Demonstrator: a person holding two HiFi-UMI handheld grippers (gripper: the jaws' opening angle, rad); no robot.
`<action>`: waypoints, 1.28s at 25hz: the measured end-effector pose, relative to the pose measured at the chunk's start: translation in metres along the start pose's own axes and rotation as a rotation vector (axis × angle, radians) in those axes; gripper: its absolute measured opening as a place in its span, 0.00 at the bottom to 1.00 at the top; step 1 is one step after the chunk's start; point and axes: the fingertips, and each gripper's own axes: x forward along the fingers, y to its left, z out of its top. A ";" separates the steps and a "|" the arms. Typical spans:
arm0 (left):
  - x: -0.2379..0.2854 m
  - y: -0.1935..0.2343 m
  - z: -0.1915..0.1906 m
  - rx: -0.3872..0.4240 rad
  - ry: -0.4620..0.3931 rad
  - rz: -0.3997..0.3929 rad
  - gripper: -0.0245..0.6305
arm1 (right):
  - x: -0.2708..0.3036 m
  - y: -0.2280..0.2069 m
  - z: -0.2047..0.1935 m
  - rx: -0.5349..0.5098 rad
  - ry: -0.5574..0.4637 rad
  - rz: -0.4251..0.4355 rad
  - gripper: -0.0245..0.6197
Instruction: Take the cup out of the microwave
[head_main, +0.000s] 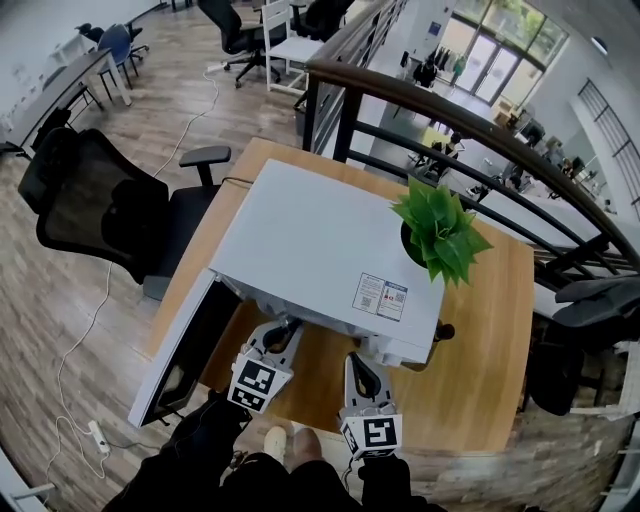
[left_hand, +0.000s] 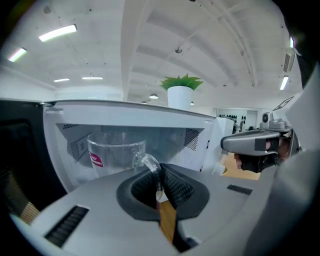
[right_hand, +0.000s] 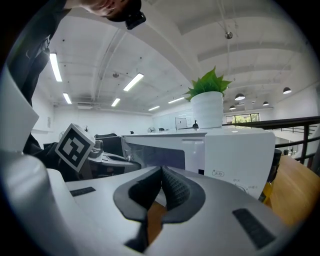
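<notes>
A clear glass cup with a red label stands inside the white microwave, whose door hangs open to the left. In the left gripper view my left gripper is shut on the cup's handle, which sits pinched between the black pads. From the head view the left gripper reaches under the microwave's front edge, and the cup itself is hidden there. My right gripper is shut with nothing in it, held in front of the control panel; in the head view the right gripper sits beside the left one.
A potted green plant stands on the microwave's top right corner. The microwave rests on a wooden table. A black office chair stands to the left, and a dark railing runs behind the table.
</notes>
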 end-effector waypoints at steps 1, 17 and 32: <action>-0.006 -0.002 0.001 -0.002 -0.002 0.003 0.07 | -0.004 0.003 0.002 -0.003 -0.004 0.001 0.06; -0.104 -0.036 0.018 -0.001 -0.060 0.035 0.07 | -0.068 0.049 0.034 -0.049 -0.087 -0.005 0.06; -0.213 -0.056 0.074 0.048 -0.181 0.095 0.07 | -0.131 0.091 0.084 -0.121 -0.194 -0.031 0.06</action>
